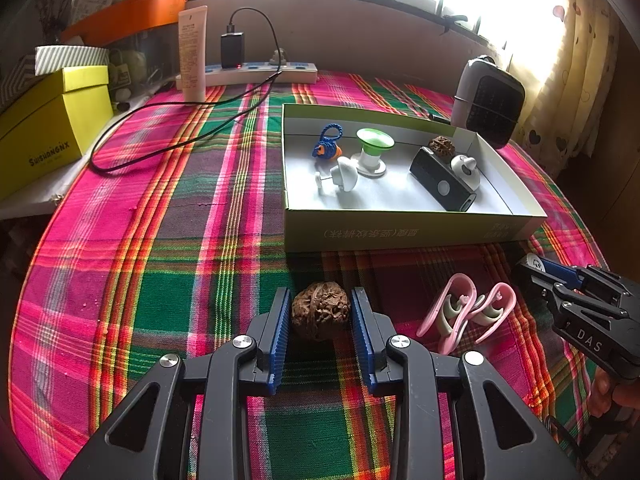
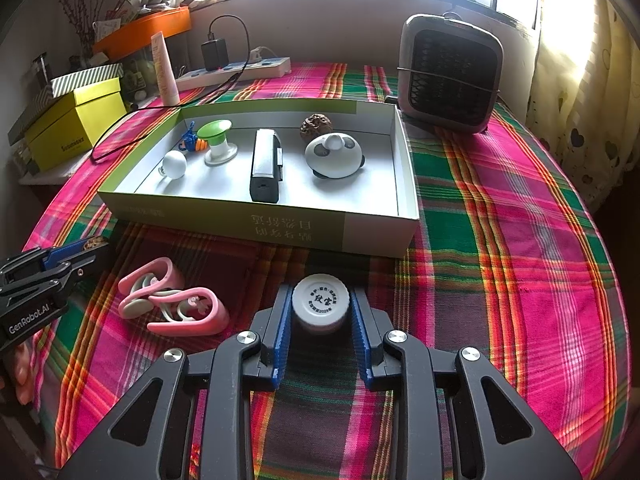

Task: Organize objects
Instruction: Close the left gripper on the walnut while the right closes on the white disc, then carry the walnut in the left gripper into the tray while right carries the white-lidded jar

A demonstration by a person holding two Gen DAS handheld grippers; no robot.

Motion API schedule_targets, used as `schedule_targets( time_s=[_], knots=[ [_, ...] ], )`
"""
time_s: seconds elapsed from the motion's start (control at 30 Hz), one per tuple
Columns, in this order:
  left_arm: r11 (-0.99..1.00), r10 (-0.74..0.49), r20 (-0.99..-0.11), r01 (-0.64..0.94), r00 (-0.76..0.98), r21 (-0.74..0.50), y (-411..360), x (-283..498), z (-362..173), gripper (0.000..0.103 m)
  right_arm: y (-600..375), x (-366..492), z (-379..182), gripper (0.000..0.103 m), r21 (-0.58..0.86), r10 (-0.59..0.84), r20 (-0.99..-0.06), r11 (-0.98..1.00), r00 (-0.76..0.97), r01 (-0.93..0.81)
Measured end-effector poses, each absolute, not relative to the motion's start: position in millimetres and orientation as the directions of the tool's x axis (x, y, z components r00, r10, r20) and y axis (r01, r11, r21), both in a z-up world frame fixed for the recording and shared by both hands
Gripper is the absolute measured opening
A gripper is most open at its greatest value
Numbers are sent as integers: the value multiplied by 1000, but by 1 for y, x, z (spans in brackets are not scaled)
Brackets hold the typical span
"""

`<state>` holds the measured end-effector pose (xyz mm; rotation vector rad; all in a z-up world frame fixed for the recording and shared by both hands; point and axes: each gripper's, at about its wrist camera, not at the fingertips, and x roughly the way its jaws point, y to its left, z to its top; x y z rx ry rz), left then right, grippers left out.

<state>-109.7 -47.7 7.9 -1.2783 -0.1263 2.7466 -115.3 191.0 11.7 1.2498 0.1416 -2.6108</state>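
My left gripper [image 1: 320, 312] is shut on a brown walnut [image 1: 320, 314], both blue pads touching it, just above the plaid cloth. My right gripper [image 2: 320, 308] is shut on a small white capped jar [image 2: 320, 304]. It also shows at the right edge of the left wrist view [image 1: 536, 270]. A shallow green-and-white box [image 2: 296, 228] lies ahead, holding a second walnut [image 2: 316, 125], a white panda-like gadget [image 2: 334, 156], a black bar-shaped device [image 2: 265, 168], a green-topped stand [image 2: 218, 142], a white ball piece [image 2: 174, 164] and a blue-orange charm [image 2: 190, 140]. Pink ear-hook clips [image 2: 172, 304] lie between the grippers.
A small grey heater [image 2: 452, 74] stands behind the box at right. A power strip [image 2: 236, 72] with charger and black cable, a cream tube [image 2: 166, 72], a yellow box [image 2: 76, 120] and an orange bin [image 2: 144, 30] line the back left. Curtains hang right.
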Motion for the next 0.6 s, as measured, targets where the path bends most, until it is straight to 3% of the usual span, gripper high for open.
schedule_targets(
  time_s=[0.6],
  knots=[
    [-989,143,-751,-65,-645,-133,-46,-111,14,28,193,-117,19,29,28,-185,-764,-967,-618,255]
  ],
)
